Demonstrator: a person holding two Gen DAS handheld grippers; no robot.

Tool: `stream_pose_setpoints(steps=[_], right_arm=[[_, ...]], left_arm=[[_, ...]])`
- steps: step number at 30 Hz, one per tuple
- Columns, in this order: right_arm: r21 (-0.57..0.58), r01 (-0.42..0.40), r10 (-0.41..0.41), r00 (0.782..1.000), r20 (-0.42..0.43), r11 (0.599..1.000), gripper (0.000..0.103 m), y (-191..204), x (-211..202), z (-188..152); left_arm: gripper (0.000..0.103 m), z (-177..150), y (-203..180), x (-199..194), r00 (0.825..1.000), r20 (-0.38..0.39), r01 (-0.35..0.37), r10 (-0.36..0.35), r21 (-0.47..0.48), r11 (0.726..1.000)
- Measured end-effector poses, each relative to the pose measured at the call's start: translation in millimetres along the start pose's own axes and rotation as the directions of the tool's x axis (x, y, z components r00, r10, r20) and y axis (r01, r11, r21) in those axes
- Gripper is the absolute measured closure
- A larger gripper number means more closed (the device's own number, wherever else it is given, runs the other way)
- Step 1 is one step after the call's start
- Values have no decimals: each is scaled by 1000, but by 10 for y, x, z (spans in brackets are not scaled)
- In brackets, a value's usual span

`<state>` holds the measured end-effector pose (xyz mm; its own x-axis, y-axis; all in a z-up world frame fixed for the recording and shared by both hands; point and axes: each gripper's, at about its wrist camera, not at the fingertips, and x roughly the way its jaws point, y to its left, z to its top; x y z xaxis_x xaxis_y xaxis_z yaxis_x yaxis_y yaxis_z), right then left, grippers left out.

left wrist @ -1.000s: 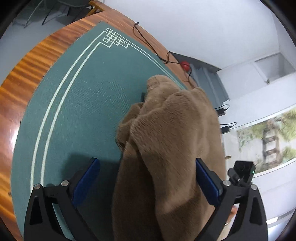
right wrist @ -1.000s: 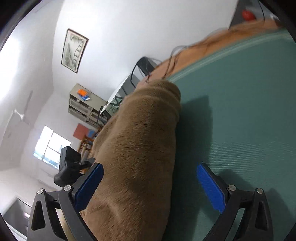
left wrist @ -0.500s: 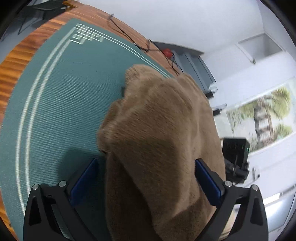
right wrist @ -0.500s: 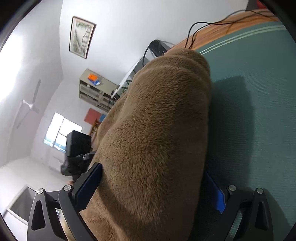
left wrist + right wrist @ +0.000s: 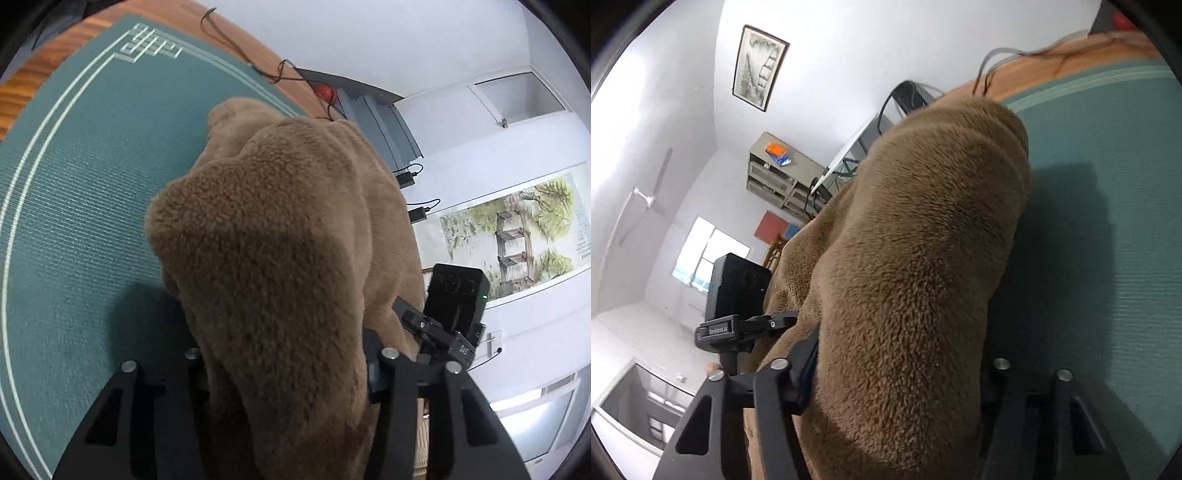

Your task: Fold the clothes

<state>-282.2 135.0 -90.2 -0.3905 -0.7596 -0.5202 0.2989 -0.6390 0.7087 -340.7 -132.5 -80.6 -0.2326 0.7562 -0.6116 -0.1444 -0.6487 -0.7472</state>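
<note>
Holding item: one brown fleece garment (image 5: 280, 258), thick pile, bunched, pinched at two points, one by each of your tools. Left gripper (image 5: 284, 354): jaws drawn in tight against the fleece, clamped on a thick fold; pads buried in the pile. Right gripper (image 5: 897, 362): likewise closed on a fold of the same garment (image 5: 916, 258), pads hidden. Landmark: green mat (image 5: 74, 184) with pale border lines, laid on a wooden table (image 5: 40, 70). Position of garment: above the mat and hanging from both grips, its far end drooping toward the mat's far edge; whether that end touches the mat cannot be told. Step in hand, as judged: carrying a gathered edge across to lay one half over the other. Handling notes for you: keep both grips level and equally far above the mat so the fold line runs straight; bulky fleece slips and sags, so hold firm until the cloth rests on the mat, then let go of both sides together. Beyond the mat's far edge: black cables (image 5: 240, 55), a red object (image 5: 325, 93). Containers: an open shelf unit (image 5: 775, 173) stands well beyond the mat, across the room, an orange item (image 5: 775, 148) on top; contents of its compartments too small to tell.
</note>
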Motion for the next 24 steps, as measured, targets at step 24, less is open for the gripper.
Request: stream_pose_setpoints(steps=[24], right_arm=[[-38,236,-215,931,296,971,45,219,-3299,-1589]], left_arm=[[50,-1674,-2451,903,956,-247,213,-156,225,951]])
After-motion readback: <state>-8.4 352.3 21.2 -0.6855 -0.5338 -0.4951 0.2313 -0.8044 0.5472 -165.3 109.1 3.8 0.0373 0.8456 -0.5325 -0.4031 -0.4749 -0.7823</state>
